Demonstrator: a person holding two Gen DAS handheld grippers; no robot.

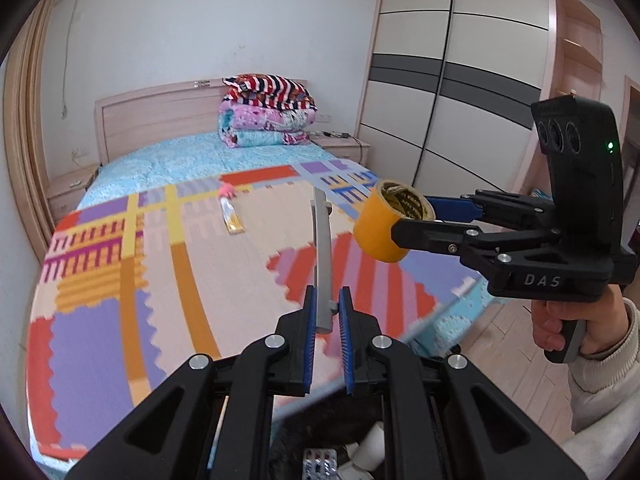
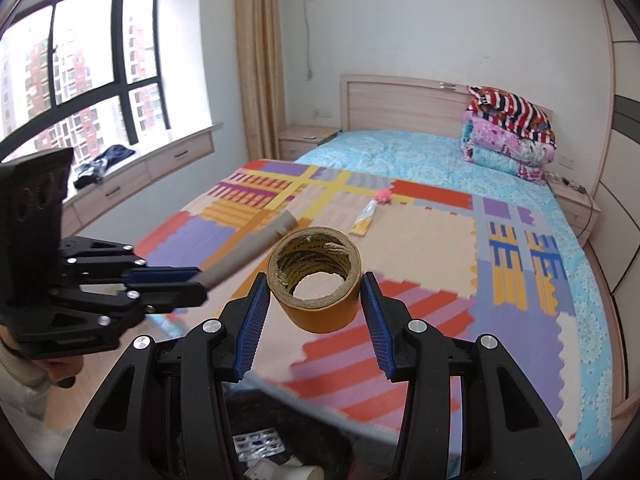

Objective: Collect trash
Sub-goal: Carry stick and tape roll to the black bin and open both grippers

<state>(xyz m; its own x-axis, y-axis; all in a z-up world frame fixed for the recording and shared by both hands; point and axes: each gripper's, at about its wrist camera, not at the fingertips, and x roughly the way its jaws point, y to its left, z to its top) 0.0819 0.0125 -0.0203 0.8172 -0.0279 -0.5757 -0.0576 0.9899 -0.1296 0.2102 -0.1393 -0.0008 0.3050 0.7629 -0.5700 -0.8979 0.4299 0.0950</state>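
Bed: patterned mat, yellow packet, pink toy, folded quilts.

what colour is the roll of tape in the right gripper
Yellow-orange outside, with a brown cardboard core printed in black: the tape roll shows best in the right wrist view.

A packet lies mid-bed, folded quilts stacked behind, seemingly against the headboard.

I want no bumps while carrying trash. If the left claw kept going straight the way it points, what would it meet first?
Probably the patterned foam mat on the bed, near the yellow packet. The left claw holds a grey tube, whose tip would likely land first; depth is unclear.
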